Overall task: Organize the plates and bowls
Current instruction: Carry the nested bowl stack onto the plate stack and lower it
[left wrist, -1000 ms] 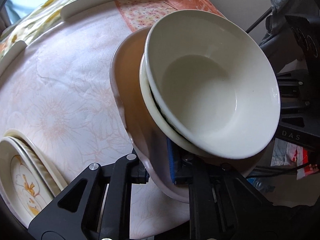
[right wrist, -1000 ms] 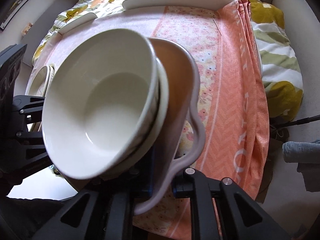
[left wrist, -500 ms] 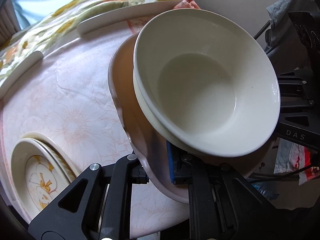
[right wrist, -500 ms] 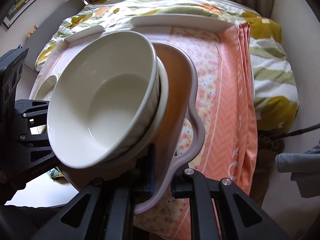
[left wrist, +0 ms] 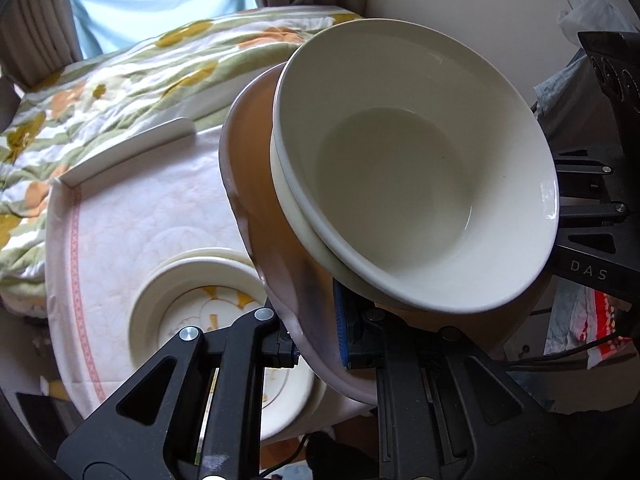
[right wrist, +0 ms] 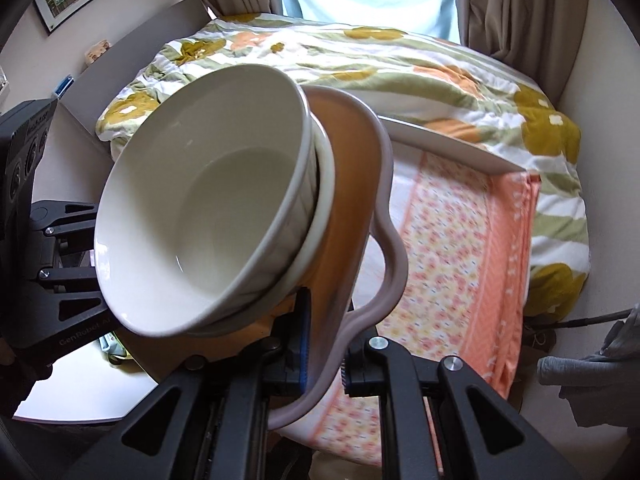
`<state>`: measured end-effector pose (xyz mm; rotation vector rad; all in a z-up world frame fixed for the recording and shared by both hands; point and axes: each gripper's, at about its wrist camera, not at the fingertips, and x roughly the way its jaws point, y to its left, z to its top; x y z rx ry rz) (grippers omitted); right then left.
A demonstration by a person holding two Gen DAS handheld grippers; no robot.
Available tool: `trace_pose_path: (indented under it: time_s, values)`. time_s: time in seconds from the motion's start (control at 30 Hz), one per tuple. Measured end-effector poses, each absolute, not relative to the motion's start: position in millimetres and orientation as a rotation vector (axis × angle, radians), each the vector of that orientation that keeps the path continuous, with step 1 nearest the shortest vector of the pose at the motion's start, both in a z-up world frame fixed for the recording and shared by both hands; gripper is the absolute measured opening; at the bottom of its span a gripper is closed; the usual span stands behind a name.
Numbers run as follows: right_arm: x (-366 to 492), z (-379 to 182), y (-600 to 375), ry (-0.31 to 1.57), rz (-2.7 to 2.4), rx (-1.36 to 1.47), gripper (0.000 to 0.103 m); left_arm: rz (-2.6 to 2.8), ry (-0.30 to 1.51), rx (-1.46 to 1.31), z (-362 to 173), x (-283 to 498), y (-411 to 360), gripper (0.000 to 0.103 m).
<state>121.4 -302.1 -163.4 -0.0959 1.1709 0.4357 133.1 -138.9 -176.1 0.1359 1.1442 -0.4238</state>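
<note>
Both grippers hold one pinkish wavy-rimmed plate (left wrist: 256, 184), each clamped on an opposite edge. My left gripper (left wrist: 320, 344) is shut on its rim. My right gripper (right wrist: 324, 360) is shut on the other rim (right wrist: 384, 216). Two nested white bowls (left wrist: 416, 184) sit on the plate, also in the right wrist view (right wrist: 208, 208). The stack is lifted above the table and tilted. A stack of cream plates with a yellow flower pattern (left wrist: 188, 300) lies on the table below my left gripper.
The round table carries a pale floral cloth (left wrist: 132, 208) and an orange patterned cloth (right wrist: 460, 240), with white raised rim pieces (left wrist: 132, 148). A bed with a flowered quilt (right wrist: 360, 60) lies behind. Black camera gear (left wrist: 600, 200) stands to the side.
The plate with the bowls has risen and moved toward the table's near side. The flower-patterned plates now lie right under my left gripper, and the window and bed have come into view.
</note>
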Motion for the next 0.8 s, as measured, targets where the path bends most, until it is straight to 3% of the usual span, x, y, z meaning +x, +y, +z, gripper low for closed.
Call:
trace_pose_path:
  time_s: [0.43, 0.8]
  values:
    - [104.5, -178.5, -171.8, 1.196, 0.434, -0.017, 0.011, -0.426, 1.203, 0.178, -197.6, 112.3, -12.7, 0.011]
    - [93.3, -224.5, -136.2, 1.254, 0.373, 0.018, 0.011, -0.475, 1.286, 0.153, -251.2, 111.1, 10.7, 0.011]
